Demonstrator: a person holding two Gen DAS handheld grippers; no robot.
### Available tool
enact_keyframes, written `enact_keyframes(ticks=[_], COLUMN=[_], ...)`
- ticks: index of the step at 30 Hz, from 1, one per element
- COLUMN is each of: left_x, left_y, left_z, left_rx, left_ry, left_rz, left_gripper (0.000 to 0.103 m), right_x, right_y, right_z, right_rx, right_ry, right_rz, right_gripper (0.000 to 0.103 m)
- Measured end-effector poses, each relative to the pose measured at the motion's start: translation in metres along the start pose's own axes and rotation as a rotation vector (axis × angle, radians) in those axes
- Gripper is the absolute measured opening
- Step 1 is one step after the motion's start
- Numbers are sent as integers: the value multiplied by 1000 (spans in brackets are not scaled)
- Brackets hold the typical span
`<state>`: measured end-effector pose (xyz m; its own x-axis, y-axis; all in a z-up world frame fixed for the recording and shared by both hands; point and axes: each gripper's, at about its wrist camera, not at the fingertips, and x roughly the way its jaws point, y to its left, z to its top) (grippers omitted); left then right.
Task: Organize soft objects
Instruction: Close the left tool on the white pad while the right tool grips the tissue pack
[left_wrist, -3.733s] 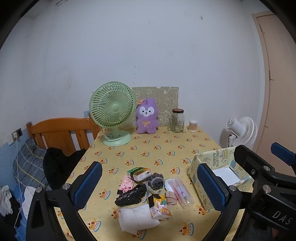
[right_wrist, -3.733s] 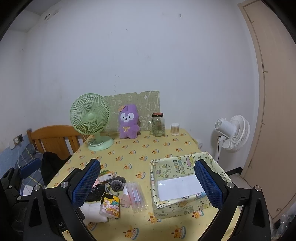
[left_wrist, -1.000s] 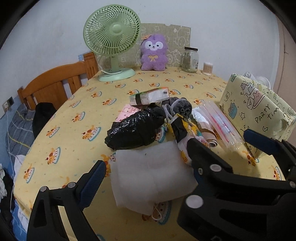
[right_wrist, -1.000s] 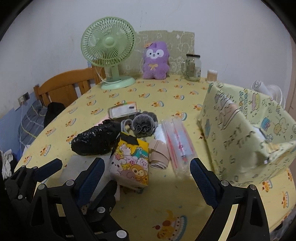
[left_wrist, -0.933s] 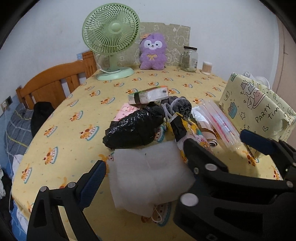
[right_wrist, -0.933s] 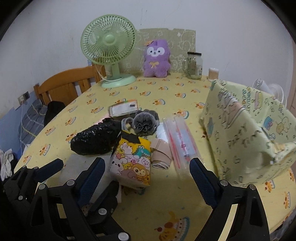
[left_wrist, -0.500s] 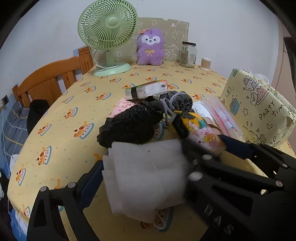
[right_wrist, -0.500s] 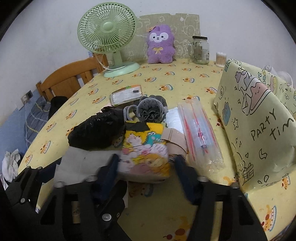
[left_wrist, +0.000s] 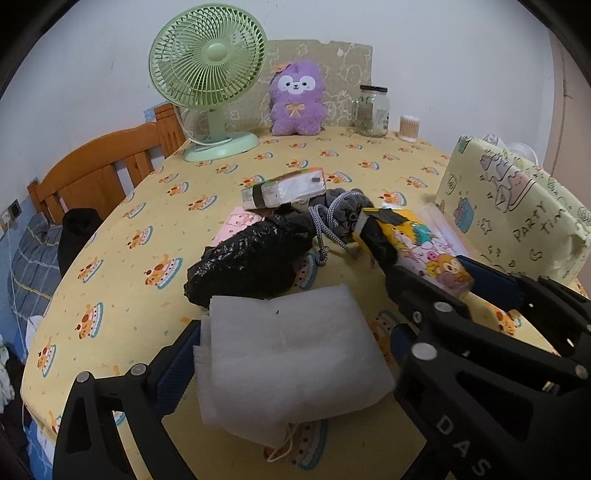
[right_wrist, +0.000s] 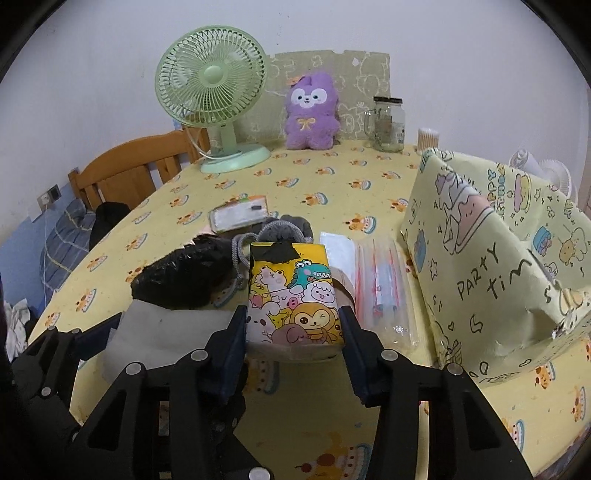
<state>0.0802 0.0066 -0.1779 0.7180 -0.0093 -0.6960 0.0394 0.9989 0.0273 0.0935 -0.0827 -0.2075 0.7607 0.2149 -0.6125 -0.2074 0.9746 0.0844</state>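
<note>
At lower centre of each wrist view, our right hand-held gripper (right_wrist: 293, 328) clamps the cartoon pouch (right_wrist: 293, 295), our left hand-held gripper (left_wrist: 291, 350) squeezes the white foam pad (left_wrist: 288, 350).

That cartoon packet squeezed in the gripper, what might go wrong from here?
The right gripper clamps only the near end of the cartoon packet, so it could droop or slip when lifted. The grey drawstring pouch and black bag crowd against it and might drag along. The left gripper straddles the white pad close by; the two could bump.
</note>
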Motion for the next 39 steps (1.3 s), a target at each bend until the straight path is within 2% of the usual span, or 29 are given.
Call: enact_keyframes(ticks=[2,6,14,28,39], left_x=[6,9,4,-32,-64], left_y=[0,0,0,0,-18], left_z=[-1,-2,-1,21,61], left_rx=[-5,-2,0,-6,7], left_ry=[17,21,9,-60,-105], left_rz=[18,13,19,23,34], left_gripper=[93,89,83,82,82], right_x=[3,8,4,-31,-62], right_y=[-2,-4,-2,0,-15], right_z=[-1,-3,-2,21,58], right_rx=[1,13,16,17,36], right_ry=[11,34,27,-39,-76], right_rz=[-1,10,11,26,39], right_gripper=[51,51,51,51,51])
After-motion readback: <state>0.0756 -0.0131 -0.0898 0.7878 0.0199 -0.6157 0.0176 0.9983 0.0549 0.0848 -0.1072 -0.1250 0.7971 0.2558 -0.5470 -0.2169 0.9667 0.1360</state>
